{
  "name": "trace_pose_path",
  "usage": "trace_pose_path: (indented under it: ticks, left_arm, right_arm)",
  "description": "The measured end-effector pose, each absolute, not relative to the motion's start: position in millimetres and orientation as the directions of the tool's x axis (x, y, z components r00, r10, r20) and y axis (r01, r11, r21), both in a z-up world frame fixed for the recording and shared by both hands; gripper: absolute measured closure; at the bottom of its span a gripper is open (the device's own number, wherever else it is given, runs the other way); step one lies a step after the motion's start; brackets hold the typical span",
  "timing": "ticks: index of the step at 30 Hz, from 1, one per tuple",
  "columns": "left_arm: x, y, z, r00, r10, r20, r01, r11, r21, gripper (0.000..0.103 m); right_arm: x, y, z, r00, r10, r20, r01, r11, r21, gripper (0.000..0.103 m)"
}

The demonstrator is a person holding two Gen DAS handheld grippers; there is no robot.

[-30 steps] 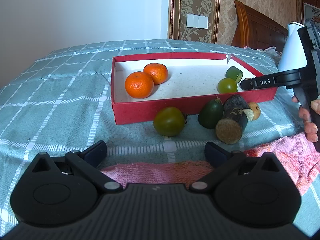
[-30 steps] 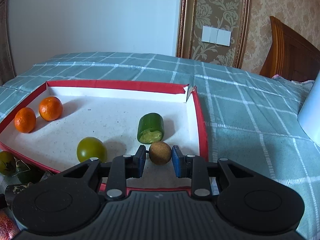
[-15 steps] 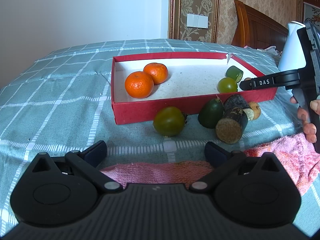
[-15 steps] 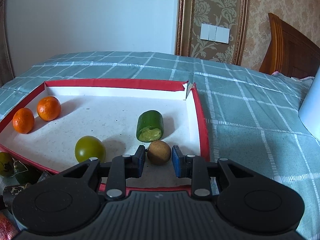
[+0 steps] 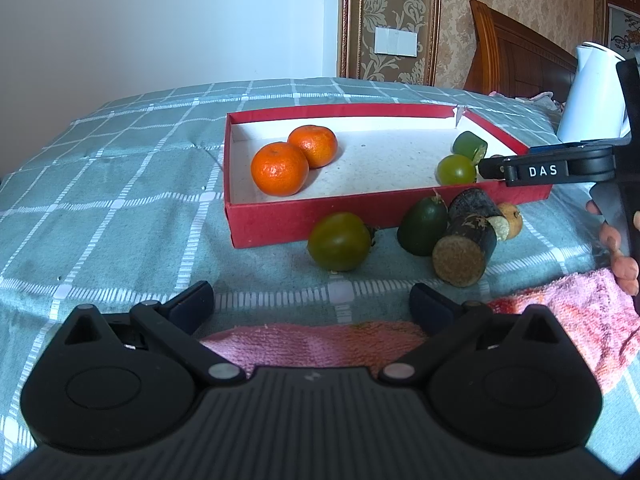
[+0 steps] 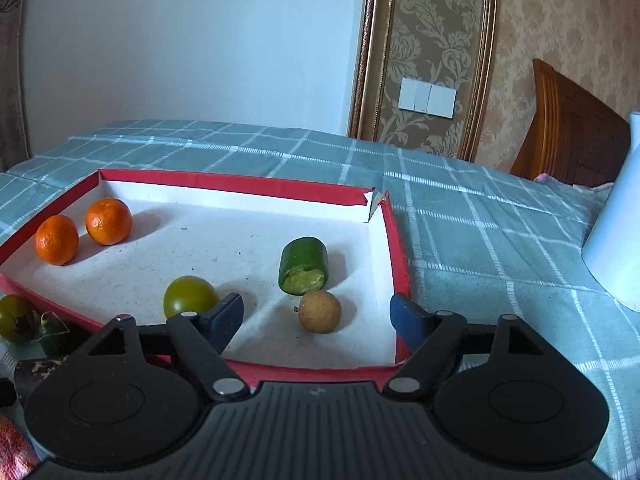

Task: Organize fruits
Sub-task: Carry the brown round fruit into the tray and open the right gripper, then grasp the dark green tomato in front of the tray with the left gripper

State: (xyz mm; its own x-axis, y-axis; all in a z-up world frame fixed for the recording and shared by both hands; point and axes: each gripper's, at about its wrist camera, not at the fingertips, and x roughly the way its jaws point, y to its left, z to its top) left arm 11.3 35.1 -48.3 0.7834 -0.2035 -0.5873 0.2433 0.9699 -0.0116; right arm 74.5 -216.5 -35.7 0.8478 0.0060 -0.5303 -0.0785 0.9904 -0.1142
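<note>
A red box [image 5: 280, 224] [image 6: 394, 248] with a white floor lies on the bed. It holds two oranges [image 5: 280, 168] [image 6: 108, 221], a green round fruit [image 6: 190, 296] [image 5: 456, 169], a cut green piece [image 6: 304, 266] [image 5: 469, 147] and a small brown fruit [image 6: 320, 311]. My right gripper [image 6: 318, 316] is open over the box's near right corner, its fingers on either side of the brown fruit and apart from it. My left gripper [image 5: 312, 304] is open and empty over a pink towel [image 5: 320, 344]. In front of the box lie a green tomato-like fruit [image 5: 339, 241], a dark green fruit [image 5: 424, 224], two dark cane pieces [image 5: 464, 250] and another small brown fruit [image 5: 512, 220].
A white kettle [image 5: 592, 92] [image 6: 616, 240] stands to the right of the box. A wooden headboard [image 5: 516, 60] rises behind it. The bed has a green checked cover [image 5: 120, 184]. The right gripper's arm [image 5: 548, 168] reaches over the box's right end.
My right gripper has opened and let go of the small brown fruit, which now rests on the box floor. My left gripper has not moved.
</note>
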Motion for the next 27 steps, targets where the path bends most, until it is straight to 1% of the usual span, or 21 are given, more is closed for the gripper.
trace_pose_path:
  ticks: [5,17,19,20,21,27]
  left_arm:
    - [11.2,33.8,-48.1,0.783,-0.203,-0.587,0.243,0.970,-0.012,0.000]
    - [10.6,35.8,-47.9,0.788,-0.190,-0.586,0.226,0.974,-0.012,0.000]
    - [10.6,35.8,-47.9,0.788,-0.189,-0.586,0.226,0.974,-0.011,0.000]
    - [10.3,35.8,-47.8,0.787,-0.189,-0.587,0.226,0.974,-0.010,0.000]
    - [10.3,36.7,-47.8,0.787,-0.189,-0.587,0.226,0.974,-0.011,0.000]
    - [9.7,38.4,-46.9,0.800,-0.157,-0.579,0.182,0.983,-0.016,0.000]
  right_arm:
    - [71.4,-219.2,-34.6,0.851,0.016,-0.524,-0.078,0.992,-0.096,0.022]
    - [46.4,-221.7,-31.8,0.878,0.031,-0.478,-0.071,0.995,-0.066,0.022]
    - [44.4,-222.8,-31.2,0.881,0.022,-0.473,-0.062,0.996,-0.069,0.019]
    - [43.1,-223.6,-31.1,0.883,0.009,-0.470,-0.047,0.996,-0.070,0.014]
    - [42.2,-225.5,-30.7,0.883,0.001,-0.469,-0.036,0.997,-0.066,0.012]
    - [27.6,-244.9,-33.1,0.873,0.009,-0.488,0.000,1.000,0.017,0.011]
